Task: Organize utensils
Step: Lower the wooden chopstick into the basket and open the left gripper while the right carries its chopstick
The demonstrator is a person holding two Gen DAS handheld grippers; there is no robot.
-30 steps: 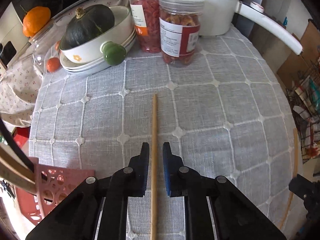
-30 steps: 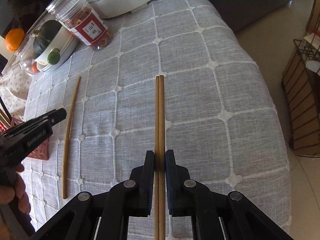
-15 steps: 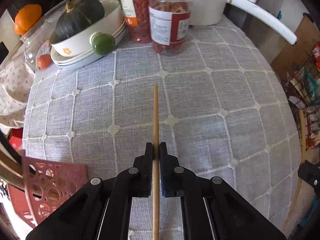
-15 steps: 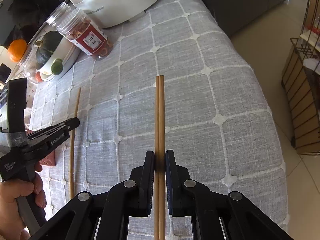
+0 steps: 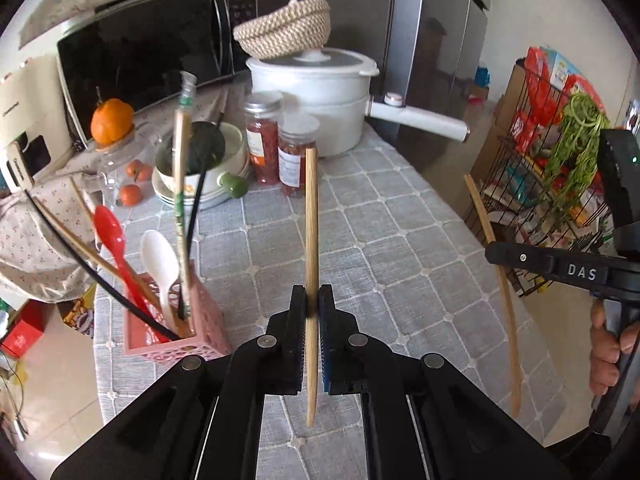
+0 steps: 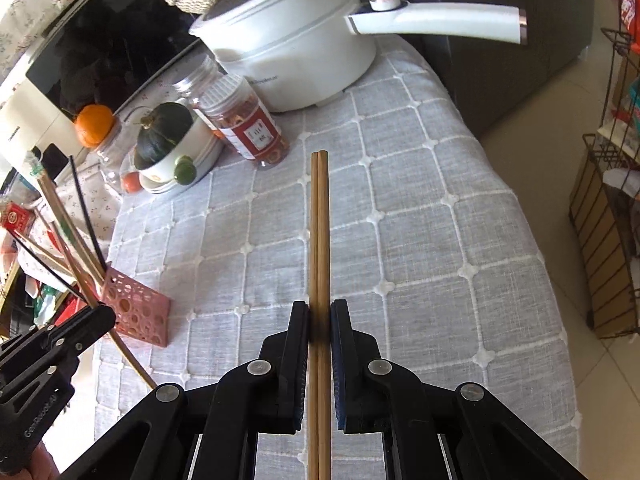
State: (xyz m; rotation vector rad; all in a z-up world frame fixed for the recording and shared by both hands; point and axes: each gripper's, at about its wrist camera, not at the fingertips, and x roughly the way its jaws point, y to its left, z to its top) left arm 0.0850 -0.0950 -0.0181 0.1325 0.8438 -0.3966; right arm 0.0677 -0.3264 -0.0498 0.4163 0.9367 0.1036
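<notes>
My left gripper is shut on a single wooden chopstick, held in the air above the grey checked tablecloth. The pink perforated utensil holder stands to its lower left, with a red spoon, a white spoon and several chopsticks in it. My right gripper is shut on a pair of wooden chopsticks, lifted above the cloth. That pair also shows in the left wrist view. The holder shows in the right wrist view at the left.
A white pot with a long handle, two jars and a bowl with a dark squash stand at the back. A microwave is behind. A wire rack stands off the table's right edge.
My left gripper closed on the single chopstick and lifted it off the cloth, tilting up. My right gripper, still shut on the pair, has risen too.
</notes>
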